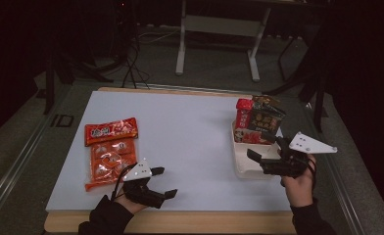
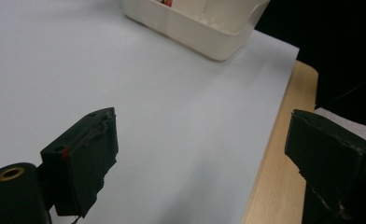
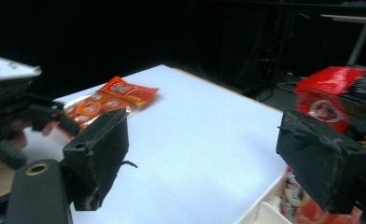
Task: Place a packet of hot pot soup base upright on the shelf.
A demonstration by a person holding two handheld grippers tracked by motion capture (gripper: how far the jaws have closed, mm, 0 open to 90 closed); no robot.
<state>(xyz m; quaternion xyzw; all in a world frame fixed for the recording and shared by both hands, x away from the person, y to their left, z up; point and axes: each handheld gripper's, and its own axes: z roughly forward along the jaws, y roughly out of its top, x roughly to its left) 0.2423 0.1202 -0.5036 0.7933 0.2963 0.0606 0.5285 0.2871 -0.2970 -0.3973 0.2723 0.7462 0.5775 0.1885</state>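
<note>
At 3 o'clock on the table, the right gripper [image 1: 264, 152] hangs wide open & empty over the white bin [image 1: 244, 164] w/ snack packs [image 1: 258, 122] stood inside (left gripper [image 1: 163, 182] also open, idle), so next likely fetch the orange packets [image 1: 110, 152] at 9 o'clock.
</note>
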